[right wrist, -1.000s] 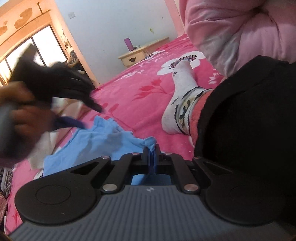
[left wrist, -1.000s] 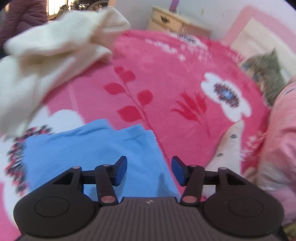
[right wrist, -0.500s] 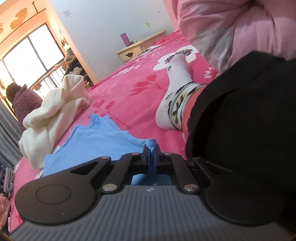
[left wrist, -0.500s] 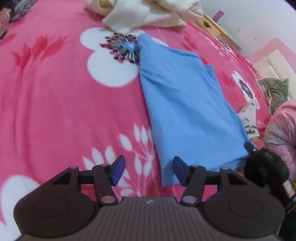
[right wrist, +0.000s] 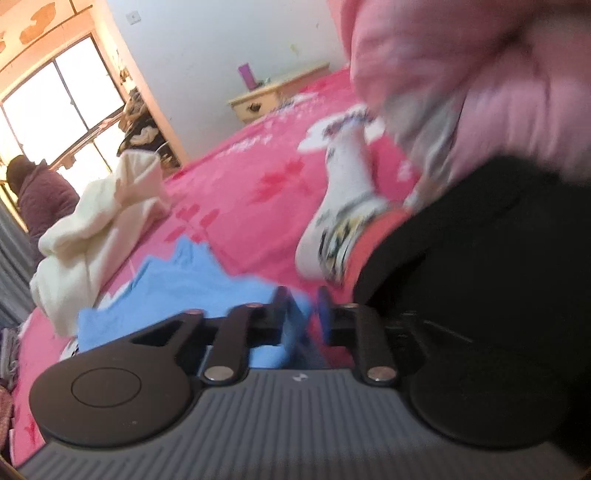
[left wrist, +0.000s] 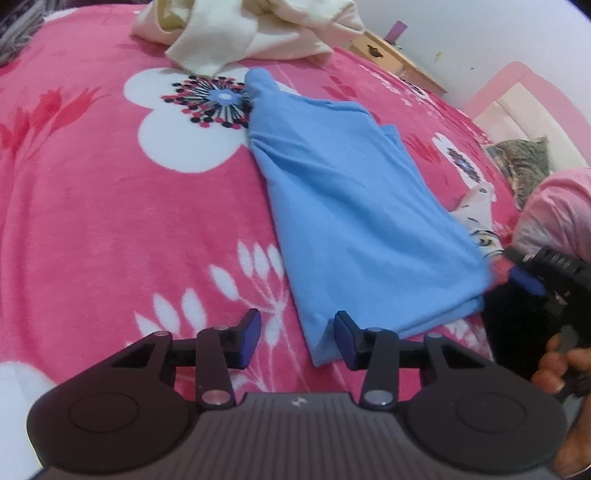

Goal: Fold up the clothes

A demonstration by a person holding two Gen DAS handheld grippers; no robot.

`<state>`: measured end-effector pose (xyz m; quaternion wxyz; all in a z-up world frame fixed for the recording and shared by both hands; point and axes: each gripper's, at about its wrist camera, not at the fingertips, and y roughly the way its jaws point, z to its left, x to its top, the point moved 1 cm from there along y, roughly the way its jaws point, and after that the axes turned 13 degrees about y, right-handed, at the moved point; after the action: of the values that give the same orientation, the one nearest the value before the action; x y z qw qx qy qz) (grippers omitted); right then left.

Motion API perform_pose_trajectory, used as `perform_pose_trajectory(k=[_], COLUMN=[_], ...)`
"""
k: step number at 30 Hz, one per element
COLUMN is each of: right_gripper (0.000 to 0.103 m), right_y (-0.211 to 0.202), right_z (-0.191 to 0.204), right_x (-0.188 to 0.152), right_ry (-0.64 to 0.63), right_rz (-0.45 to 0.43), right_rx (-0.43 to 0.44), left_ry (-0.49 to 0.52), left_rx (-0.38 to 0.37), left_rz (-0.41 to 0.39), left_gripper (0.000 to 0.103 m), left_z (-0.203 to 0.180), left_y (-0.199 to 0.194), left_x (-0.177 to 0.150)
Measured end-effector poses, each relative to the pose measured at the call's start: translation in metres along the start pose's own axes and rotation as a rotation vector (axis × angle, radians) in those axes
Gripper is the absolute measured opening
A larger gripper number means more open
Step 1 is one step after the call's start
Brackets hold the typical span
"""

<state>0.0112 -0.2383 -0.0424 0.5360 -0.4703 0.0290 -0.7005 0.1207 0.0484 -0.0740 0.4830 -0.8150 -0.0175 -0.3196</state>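
Blue shirt (left wrist: 354, 206), folded long, lying mid-frame on pink flowered blanket (left wrist: 110, 206), running from upper centre down to lower centre. Left gripper (left wrist: 297, 338) at bottom, jaws wide apart, nothing held, near corner of shirt just ahead of right pad. Cream sweater (left wrist: 251, 33) heaped at top. Right gripper (left wrist: 524, 280) at right edge beside shirt's far corner; in its own blurred view (right wrist: 306, 314) jaws slightly parted, grip unclear.

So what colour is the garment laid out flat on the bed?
Plain light blue garment, no print; clearest in the left wrist view.
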Motion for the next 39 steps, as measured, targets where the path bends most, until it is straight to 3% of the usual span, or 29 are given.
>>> perform_pose_trajectory(k=[2, 3, 7, 10, 12, 13, 15, 18, 19, 21, 23, 29, 33, 39], right_gripper=[0.030, 0.031, 0.033, 0.041, 0.041, 0.041, 0.042, 0.041, 0.037, 0.009, 0.006, 0.005, 0.005, 0.006], right_y=[-0.012, -0.012, 0.000, 0.017, 0.029, 0.034, 0.043, 0.054, 0.056, 0.058, 0.054, 0.019, -0.015, -0.071], right_z=[0.004, 0.005, 0.003, -0.003, -0.007, -0.009, -0.011, -0.016, -0.019, -0.025, -0.026, -0.008, 0.006, 0.007], right_x=[0.011, 0.016, 0.017, 0.003, -0.006, -0.009, -0.013, -0.016, -0.016, -0.017, -0.016, -0.023, -0.040, -0.094], right_ry=[0.001, 0.018, 0.093, 0.157, 0.236, 0.262, 0.307, 0.369, 0.394, 0.446, 0.469, 0.433, 0.402, 0.288], right_rz=[-0.018, 0.022, 0.261, 0.421, 0.499, 0.517, 0.527, 0.522, 0.516, 0.508, 0.499, 0.517, 0.576, 0.691], right_rx=[-0.002, 0.000, -0.033, -0.075, -0.074, -0.074, -0.055, -0.028, -0.022, -0.009, 0.002, 0.045, 0.086, 0.116], left_ry=[-0.007, -0.011, -0.037, -0.066, -0.071, -0.080, -0.098, -0.123, -0.137, -0.176, -0.216, -0.218, -0.167, -0.150], left_rx=[-0.023, -0.034, -0.073, -0.073, -0.053, -0.050, -0.050, -0.052, -0.054, -0.065, -0.085, -0.069, -0.029, 0.148], left_rz=[0.001, 0.002, 0.005, 0.011, 0.013, 0.011, 0.006, -0.010, -0.019, -0.038, -0.058, -0.118, -0.099, -0.004], left_gripper=[0.043, 0.043, 0.043, 0.042, 0.028, 0.025, 0.010, 0.005, 0.005, 0.004, 0.003, 0.002, 0.002, 0.000], left_z=[0.002, 0.003, 0.007, 0.007, 0.006, 0.006, 0.007, 0.007, 0.008, 0.012, 0.018, 0.036, 0.051, 0.083], left_y=[0.000, 0.000, 0.000, 0.003, 0.004, 0.005, 0.006, 0.007, 0.005, 0.001, -0.008, -0.058, -0.109, -0.166], left_x=[-0.002, -0.003, -0.005, -0.004, -0.002, -0.002, -0.003, -0.004, -0.005, -0.007, -0.008, -0.012, -0.034, -0.106])
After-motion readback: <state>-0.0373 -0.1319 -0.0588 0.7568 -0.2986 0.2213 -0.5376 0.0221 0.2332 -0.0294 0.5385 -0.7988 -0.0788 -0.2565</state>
